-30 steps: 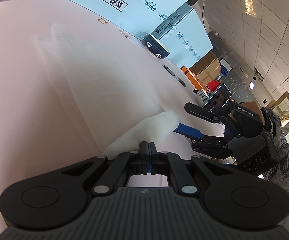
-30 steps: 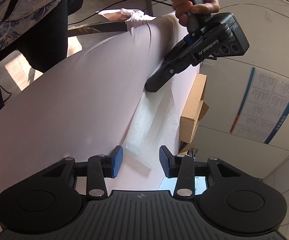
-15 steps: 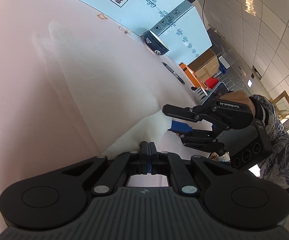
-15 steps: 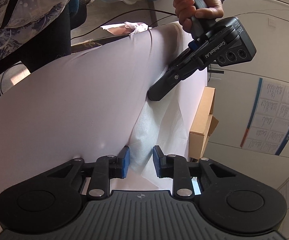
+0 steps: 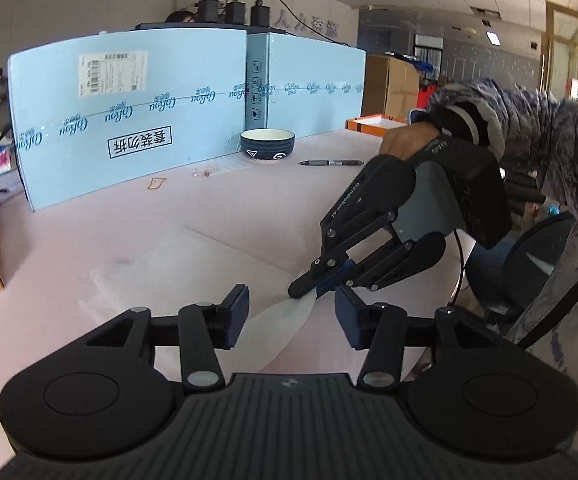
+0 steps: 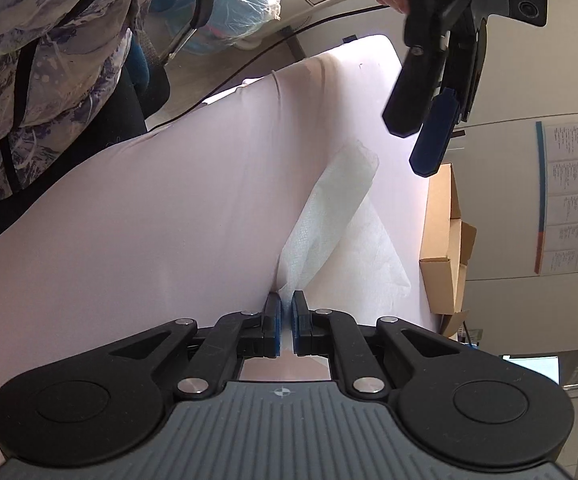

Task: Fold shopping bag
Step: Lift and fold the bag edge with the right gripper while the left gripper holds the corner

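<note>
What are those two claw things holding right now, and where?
The right gripper pinches the white shopping bag at its near corner. The left gripper is open, holding nothing.

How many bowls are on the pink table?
1. A dark blue ceramic bowl with a cream inside stands at the far side of the pink table, just in front of the light blue cardboard boxes. Others could be hidden behind those boxes.
</note>
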`<control>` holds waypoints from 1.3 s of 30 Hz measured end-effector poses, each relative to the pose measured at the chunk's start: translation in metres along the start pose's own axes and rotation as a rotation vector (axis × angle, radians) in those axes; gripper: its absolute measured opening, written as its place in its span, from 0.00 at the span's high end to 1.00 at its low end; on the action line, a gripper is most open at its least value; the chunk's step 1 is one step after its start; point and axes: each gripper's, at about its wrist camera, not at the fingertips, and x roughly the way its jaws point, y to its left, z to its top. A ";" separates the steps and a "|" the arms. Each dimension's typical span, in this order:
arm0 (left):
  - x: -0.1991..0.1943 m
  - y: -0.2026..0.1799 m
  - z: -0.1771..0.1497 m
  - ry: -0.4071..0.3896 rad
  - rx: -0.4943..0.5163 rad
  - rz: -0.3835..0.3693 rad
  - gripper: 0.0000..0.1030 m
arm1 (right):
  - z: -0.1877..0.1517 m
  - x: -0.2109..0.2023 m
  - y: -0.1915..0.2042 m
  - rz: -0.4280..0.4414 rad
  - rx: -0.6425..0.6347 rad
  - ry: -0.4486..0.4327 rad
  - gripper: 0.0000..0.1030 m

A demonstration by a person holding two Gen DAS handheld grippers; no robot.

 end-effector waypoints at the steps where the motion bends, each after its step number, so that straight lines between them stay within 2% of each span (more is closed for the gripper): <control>1: 0.007 -0.006 0.003 0.033 0.073 0.021 0.53 | -0.002 -0.001 -0.001 0.004 0.010 -0.009 0.93; 4: 0.027 0.002 0.000 0.110 0.124 0.057 0.55 | -0.005 -0.002 0.000 0.001 0.043 -0.027 0.93; 7: 0.036 0.013 -0.006 0.161 0.137 0.057 0.65 | -0.004 -0.002 0.000 -0.010 0.086 -0.031 0.93; 9: 0.038 0.014 -0.011 0.208 0.155 0.039 0.76 | -0.006 -0.004 -0.003 -0.009 0.142 -0.043 0.93; 10: 0.037 0.016 -0.013 0.229 0.144 0.023 0.78 | -0.008 -0.005 -0.005 -0.006 0.177 -0.051 0.93; 12: 0.035 0.023 -0.013 0.241 0.075 -0.001 0.88 | -0.011 -0.005 -0.009 0.001 0.249 -0.065 0.93; 16: 0.027 0.040 -0.015 0.263 -0.058 -0.040 0.96 | -0.001 -0.009 -0.018 0.021 0.401 -0.060 0.93; 20: 0.018 0.061 -0.020 0.304 -0.179 -0.134 0.96 | 0.006 -0.021 -0.022 0.083 0.655 -0.162 0.93; 24: 0.019 0.091 -0.025 0.362 -0.368 -0.231 0.96 | -0.021 -0.016 -0.033 0.153 1.037 -0.244 0.92; 29: 0.028 0.116 -0.028 0.427 -0.499 -0.319 0.94 | -0.062 -0.002 -0.042 0.283 1.479 -0.334 0.92; 31: 0.035 0.129 -0.032 0.462 -0.559 -0.370 0.94 | -0.072 0.002 -0.044 0.325 1.592 -0.356 0.92; 36: 0.062 0.166 -0.050 0.564 -0.728 -0.555 0.96 | -0.102 0.015 -0.038 0.421 1.917 -0.428 0.96; 39: 0.068 0.176 -0.058 0.589 -0.786 -0.615 0.96 | -0.109 0.011 -0.036 0.424 1.980 -0.443 0.98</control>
